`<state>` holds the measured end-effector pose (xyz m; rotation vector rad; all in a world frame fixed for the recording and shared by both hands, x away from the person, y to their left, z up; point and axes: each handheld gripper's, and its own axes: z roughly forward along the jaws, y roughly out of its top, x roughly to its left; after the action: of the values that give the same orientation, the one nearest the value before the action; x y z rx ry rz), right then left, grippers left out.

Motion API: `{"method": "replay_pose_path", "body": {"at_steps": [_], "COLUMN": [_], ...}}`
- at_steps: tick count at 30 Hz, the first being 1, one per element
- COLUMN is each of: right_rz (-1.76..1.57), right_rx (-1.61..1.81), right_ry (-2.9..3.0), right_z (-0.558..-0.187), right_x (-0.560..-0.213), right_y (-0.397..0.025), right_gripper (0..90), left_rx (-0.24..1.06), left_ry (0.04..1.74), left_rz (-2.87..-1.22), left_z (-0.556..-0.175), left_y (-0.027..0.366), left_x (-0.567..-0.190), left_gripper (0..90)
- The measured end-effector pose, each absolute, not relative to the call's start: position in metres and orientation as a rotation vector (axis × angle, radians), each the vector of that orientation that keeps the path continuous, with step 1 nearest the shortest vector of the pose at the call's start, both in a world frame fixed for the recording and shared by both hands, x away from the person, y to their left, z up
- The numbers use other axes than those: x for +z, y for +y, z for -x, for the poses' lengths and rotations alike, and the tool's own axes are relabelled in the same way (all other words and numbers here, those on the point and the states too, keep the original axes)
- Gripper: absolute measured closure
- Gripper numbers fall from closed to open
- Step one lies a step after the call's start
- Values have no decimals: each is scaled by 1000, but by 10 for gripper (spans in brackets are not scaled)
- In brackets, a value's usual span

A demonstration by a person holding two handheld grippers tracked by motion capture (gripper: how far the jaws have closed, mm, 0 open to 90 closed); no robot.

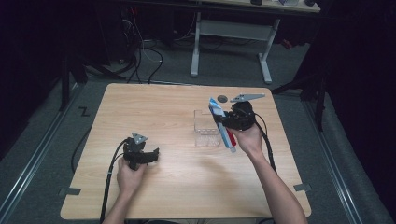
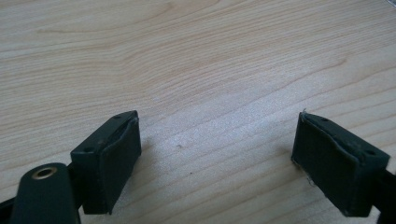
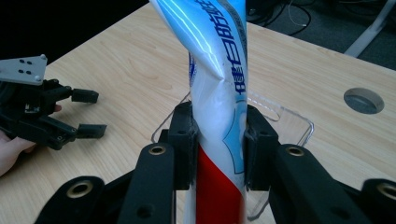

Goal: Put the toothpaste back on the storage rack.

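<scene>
High view: right gripper (image 1: 227,122) is raised over the right-centre of the wooden surface (image 1: 159,107), clamped on a toothpaste tube (image 1: 221,122), white and blue with a red end. The tube runs diagonally, its blue end up and away from the person, its red end down toward the person. It sits over the right edge of a clear plastic tray (image 1: 205,127) that lies flat on the surface; can't tell if the tube touches it. A small dark round hole (image 1: 222,98) is in the surface just beyond the tube's far end.

Right gripper view: both jaws are pressed on the tube (image 3: 218,88) at mid-length and the tube is dented at the pinch. Blue writing runs along the tube's side, looks like Chinese characters, not readable; part of a round blue logo near the jaws, brand unclear. The clear tray (image 3: 299,122) is behind the jaws.

Left gripper (image 1: 150,156) is low at the left-front of the surface, well apart from the tube, held in the person's left hand (image 1: 128,175). Left gripper view: jaws spread wide, nothing between them, bare wood grain below.
</scene>
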<state>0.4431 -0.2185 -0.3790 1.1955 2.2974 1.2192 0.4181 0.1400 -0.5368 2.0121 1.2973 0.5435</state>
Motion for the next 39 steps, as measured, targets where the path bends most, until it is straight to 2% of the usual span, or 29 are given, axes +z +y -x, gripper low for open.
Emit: {"method": "replay_pose_path", "body": {"at_steps": [39], "right_rz": [-1196], "right_rx": [1262], "right_ry": [2206], "right_z": [-488], "right_x": [-354], "right_y": [-197], "right_gripper": [695], "left_rx": [543], "left_ry": [1297], "left_rz": [-2012], "left_z": [-418], "left_y": [140], "left_x": [-537], "left_gripper": [157]}}
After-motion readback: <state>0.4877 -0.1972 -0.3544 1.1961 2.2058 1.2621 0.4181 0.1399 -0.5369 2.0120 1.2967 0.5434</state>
